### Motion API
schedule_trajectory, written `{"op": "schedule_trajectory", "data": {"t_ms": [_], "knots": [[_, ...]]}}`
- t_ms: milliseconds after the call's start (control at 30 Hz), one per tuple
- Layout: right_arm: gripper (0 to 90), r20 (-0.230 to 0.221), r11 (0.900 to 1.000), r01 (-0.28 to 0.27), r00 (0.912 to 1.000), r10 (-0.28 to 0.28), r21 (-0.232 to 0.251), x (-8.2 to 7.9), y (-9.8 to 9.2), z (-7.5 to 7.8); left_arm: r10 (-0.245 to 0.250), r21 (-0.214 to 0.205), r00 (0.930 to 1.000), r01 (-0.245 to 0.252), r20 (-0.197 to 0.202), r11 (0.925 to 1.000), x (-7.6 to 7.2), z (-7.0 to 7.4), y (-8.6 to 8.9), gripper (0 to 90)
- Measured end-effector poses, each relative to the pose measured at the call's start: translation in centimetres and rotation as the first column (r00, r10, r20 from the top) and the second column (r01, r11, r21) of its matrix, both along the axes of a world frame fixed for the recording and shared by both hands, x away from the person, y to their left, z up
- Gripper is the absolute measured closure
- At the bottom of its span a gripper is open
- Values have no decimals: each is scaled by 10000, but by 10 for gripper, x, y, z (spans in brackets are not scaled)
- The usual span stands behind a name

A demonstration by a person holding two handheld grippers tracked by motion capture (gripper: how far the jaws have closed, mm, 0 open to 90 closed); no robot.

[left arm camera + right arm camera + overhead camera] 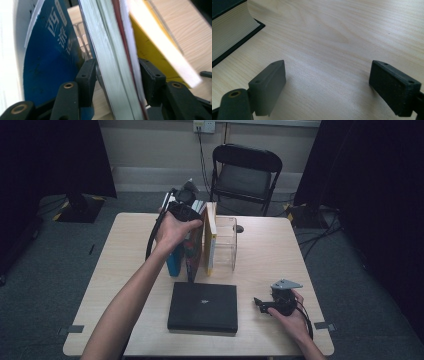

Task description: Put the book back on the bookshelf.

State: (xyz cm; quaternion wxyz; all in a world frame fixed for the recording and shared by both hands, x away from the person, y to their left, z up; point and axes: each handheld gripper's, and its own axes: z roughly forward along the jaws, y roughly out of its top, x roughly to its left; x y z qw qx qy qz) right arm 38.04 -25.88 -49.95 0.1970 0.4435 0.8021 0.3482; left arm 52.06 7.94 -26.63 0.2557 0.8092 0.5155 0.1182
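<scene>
Several books stand upright in a row at the table's middle, against a clear plastic holder (227, 245). My left gripper (182, 210) reaches down onto the row from above. In the left gripper view its jaws (116, 72) straddle a thick book with a dark red cover (112, 62), the pads close beside it but seemingly not pressing. A blue book (47, 62) leans on one side and a yellow book (152, 50) on the other. My right gripper (260, 305) rests low over the table at the front right, open (327, 82), with bare wood between its jaws.
A black book (202, 307) lies flat near the front edge, its page block (227, 27) to the left of the right gripper. The light wooden table (270, 255) has free room at the right. A black folding chair (245, 170) stands behind it.
</scene>
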Motion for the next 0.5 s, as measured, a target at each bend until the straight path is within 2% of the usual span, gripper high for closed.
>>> {"op": "schedule_trajectory", "data": {"t_ms": [200, 267, 367, 500], "knots": [[138, 3, 10000, -1, 10000, 1, 0, 0, 0, 0, 120, 236, 9995, -113, -297, 9997, 7, -8, -3, 502], [138, 3, 10000, -2, 10000, 2, 0, 0, 0, 0, 199, 330, 9993, -188, -320, 9993, 7, -8, -4, 536], [138, 1, 10000, -4, 10000, 4, -1, 0, 0, 0, 143, 158, 9995, -139, -286, 9998, 7, -7, -4, 658], [138, -4, 10000, -4, 10000, 4, 1, 0, 0, 0, 126, 372, 9998, -120, -178, 9992, 6, -6, -3, 719]]}}
